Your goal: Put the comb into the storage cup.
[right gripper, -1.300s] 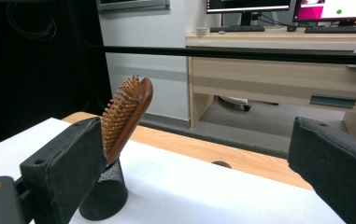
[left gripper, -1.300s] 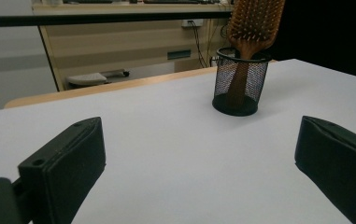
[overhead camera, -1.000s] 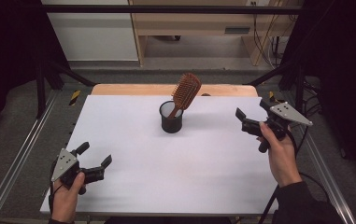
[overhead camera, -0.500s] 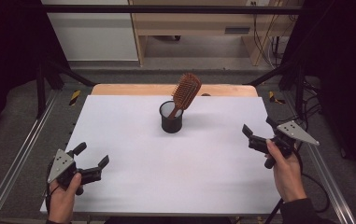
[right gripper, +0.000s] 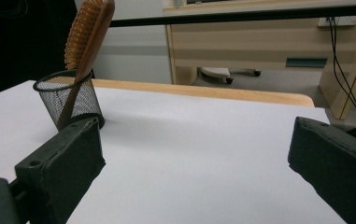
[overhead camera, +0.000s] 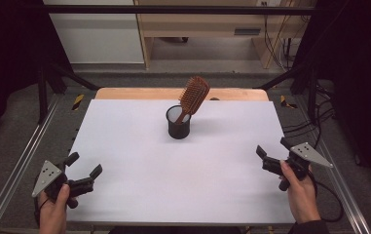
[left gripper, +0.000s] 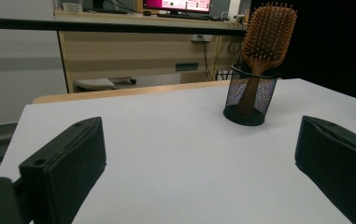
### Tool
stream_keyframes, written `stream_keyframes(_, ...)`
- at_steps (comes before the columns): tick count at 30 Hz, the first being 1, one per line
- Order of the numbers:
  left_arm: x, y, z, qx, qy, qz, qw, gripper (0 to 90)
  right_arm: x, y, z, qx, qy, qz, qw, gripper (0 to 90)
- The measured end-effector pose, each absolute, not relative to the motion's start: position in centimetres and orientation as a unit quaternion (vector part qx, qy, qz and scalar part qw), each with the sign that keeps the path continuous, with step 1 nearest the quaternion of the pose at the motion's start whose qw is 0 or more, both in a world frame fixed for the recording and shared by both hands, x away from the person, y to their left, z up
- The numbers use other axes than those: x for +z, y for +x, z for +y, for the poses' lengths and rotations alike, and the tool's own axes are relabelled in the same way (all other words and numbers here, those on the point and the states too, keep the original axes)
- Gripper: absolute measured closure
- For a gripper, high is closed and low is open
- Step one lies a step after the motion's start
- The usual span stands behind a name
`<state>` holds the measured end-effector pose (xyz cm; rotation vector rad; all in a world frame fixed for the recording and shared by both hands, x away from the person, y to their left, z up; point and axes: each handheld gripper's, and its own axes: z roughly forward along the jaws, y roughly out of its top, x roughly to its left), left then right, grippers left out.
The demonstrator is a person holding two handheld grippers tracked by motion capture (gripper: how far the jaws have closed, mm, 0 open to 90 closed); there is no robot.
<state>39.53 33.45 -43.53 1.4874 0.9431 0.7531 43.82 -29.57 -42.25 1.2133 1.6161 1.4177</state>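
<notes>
Left gripper: held low at the near left corner of the counter, in the person's left hand; its fingers stand wide apart with nothing between them, aimed toward the middle of the counter.
Right gripper: held at the near right edge of the counter, in the person's right hand; its fingers are also spread wide and grip nothing, pointing left across the counter.
Hairbrush: a wooden paddle brush, standing handle-down in the cup, its head tilted up and to the right in the high view; bristles face the left gripper's camera, its smooth back edge faces the right gripper's.
Mesh cup: a black wire-mesh pen holder, upright on the far middle of the counter, well apart from both grippers.
Counter: white sheet over a wooden top, whose bare wood edge shows along the far side.
Background: a light wooden desk beyond the counter, cables hanging at its right.
</notes>
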Motion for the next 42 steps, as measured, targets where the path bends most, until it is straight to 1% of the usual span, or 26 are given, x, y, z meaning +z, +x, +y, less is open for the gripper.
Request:
stream_keyframes(13, -43.7, 39.5, 33.0, 0.317, 0.642, 0.392, 0.577, 2.3, -44.4, 42.8, -29.2, 0.540, 0.449, 0.626, 0.338, 5.3)
stream_keyframes(33, -44.0, 39.6, 32.4, 0.315, 0.652, 0.387, 0.571, 2.3, -45.5, 42.3, -27.2, 0.552, 0.420, 0.651, 0.309, 5.4)
stream_keyframes(42, -44.1, 39.6, 32.0, 0.315, 0.658, 0.381, 0.568, 2.3, -45.6, 42.4, -26.1, 0.553, 0.411, 0.654, 0.312, 5.7)
